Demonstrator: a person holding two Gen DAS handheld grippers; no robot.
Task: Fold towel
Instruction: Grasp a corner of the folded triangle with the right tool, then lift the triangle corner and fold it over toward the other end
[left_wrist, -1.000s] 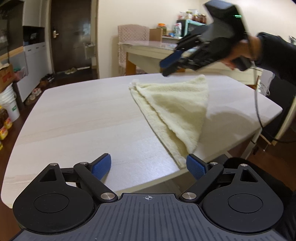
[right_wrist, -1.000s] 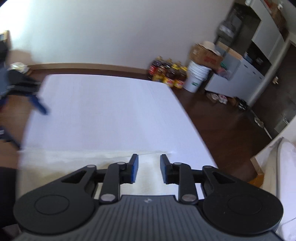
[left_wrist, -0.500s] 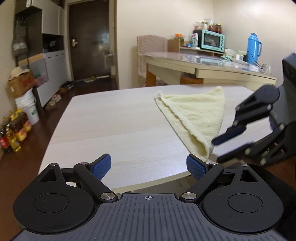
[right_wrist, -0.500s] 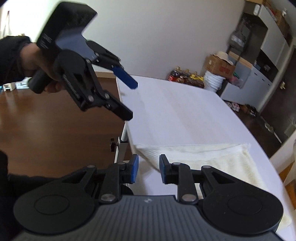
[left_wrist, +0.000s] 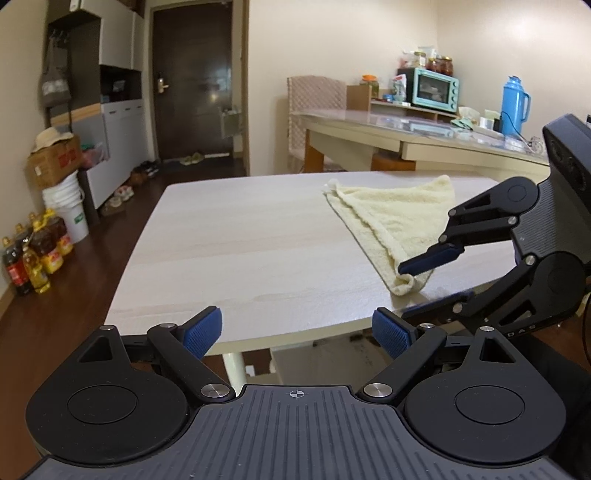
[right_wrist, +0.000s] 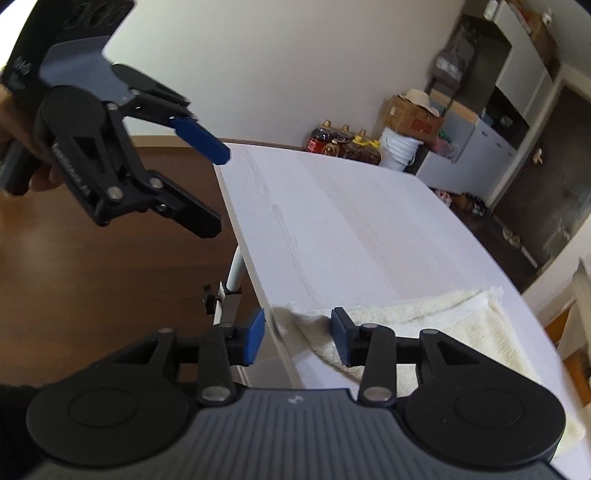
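Your towel (left_wrist: 391, 225) is lying folded into a triangle already, with another fold probably remaining. Your right gripper (right_wrist: 297, 334) has just been opening, straddling the corner at six o'clock without pinching; your left gripper (left_wrist: 296, 329) is hanging released, empty.

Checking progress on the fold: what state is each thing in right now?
towel: folded into a triangle, flat on the table.
right gripper: jaws just opening, near corner of towel between them, not pinched.
left gripper: open, empty, off the table's edge.
door: shut.

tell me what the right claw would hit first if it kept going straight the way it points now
Most likely the near corner of the cream towel, which lies just ahead between the open fingers of the right claw, at the table edge. Depth is hard to judge, so it might meet the table edge first.
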